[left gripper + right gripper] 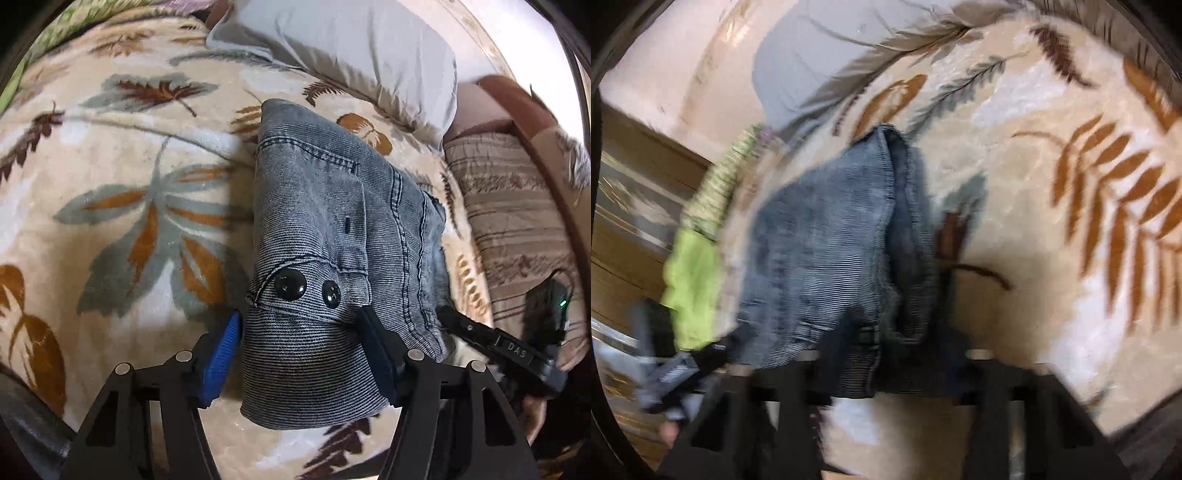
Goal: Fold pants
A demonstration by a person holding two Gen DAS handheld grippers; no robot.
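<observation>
The pants (332, 236) are lying folded into a compact bundle on the leaf-patterned blanket (122, 206). The left gripper (301, 350) is straddling the waistband, jaws wide, apparently letting go. The right gripper (886, 365) is too blurred; I cannot tell its jaws. Judgement: the fold is nearly finished; next, withdrawing cleanly.

Open blanket (122, 206) left of pants (325, 206) — pillow (354, 51) beyond.

Left gripper (299, 354) straddles folded pants (332, 236) on blanket (110, 221).
</observation>
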